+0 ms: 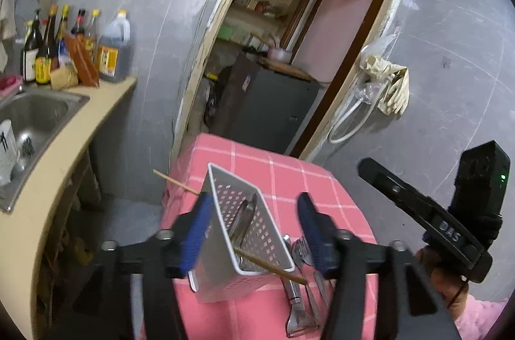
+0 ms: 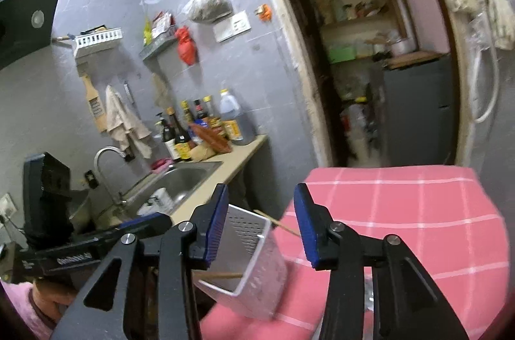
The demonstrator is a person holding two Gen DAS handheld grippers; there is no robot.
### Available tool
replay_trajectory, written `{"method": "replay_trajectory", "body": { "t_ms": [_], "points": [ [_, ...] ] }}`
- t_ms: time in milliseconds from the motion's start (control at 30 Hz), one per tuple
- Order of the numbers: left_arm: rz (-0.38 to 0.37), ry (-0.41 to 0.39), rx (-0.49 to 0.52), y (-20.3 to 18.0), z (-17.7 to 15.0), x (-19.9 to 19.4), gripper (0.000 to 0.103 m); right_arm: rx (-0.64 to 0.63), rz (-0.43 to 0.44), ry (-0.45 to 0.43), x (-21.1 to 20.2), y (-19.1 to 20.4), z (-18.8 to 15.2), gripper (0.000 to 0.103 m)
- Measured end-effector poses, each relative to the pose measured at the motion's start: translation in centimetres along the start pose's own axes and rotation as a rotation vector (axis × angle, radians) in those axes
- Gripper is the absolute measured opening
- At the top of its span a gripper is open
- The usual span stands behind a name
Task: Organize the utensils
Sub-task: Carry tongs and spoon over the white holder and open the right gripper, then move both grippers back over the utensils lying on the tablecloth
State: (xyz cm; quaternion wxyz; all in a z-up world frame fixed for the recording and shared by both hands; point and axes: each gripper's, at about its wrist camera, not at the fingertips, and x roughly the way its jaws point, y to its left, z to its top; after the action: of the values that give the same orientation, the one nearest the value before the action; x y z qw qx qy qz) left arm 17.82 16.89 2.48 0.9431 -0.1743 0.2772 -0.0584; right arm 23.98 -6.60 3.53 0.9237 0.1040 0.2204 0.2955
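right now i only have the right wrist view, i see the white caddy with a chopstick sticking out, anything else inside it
Observer: Yes. The left wrist view shows a metal utensil lying inside the caddy, next to the chopstick.
Operator: any utensils loose on the table
Observer: A fork and a peeler-like metal tool lie on the pink cloth, just right of the caddy.
Operator: is the left gripper clamped on the caddy
Observer: No. The left gripper is open, with one finger on either side of the caddy.
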Motion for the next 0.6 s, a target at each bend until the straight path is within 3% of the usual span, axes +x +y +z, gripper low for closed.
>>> {"method": "replay_trajectory", "body": {
  "t_ms": [67, 133, 233, 400, 600],
  "points": [
    [0.013, -0.02, 0.033, -1.0, -0.2, -0.6, 0.071, -0.01, -0.041, -0.014, -1.4, -0.2, 0.0, 0.044],
    [0.03, -0.043, 0.065, -1.9, -0.5, -1.3, 0.085, -0.017, -0.09, -0.035, -3.2, -0.4, -0.2, 0.061],
    [0.051, -0.084, 0.109, -3.3, -1.4, -2.3, 0.098, -0.02, -0.172, -0.06, -5.9, -1.0, -0.8, 0.078],
    [0.078, -0.128, 0.174, -5.4, -3.4, -3.4, 0.102, -0.013, -0.281, -0.077, -9.2, -2.2, -2.0, 0.091],
    [0.067, -0.133, 0.199, -7.0, -5.9, -4.1, 0.102, -0.002, -0.379, -0.069, -12.2, -3.8, -4.1, 0.099]
  ]
}}
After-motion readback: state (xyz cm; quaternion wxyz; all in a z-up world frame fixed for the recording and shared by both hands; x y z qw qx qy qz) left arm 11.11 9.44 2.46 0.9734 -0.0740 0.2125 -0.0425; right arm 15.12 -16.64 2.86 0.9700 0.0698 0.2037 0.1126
